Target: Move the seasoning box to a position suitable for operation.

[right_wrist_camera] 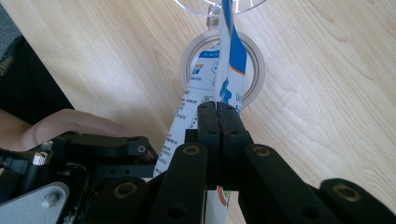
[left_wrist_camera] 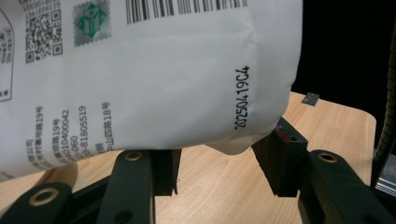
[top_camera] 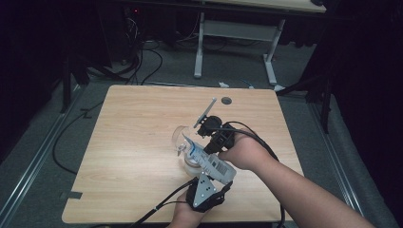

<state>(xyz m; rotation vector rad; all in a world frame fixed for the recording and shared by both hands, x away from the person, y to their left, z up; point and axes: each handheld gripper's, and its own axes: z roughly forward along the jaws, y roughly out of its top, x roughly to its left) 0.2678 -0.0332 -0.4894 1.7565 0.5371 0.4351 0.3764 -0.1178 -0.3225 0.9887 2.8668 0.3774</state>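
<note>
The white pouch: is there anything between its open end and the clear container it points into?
Nothing visible stands in the way. The white pouch is tilted with its torn top right at the clear container, held by the right claw.

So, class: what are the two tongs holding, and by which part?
Right tongs pinch the white pouch by its flat edge; left tongs straddle its bottom end, pads apparently not pressing.
</note>
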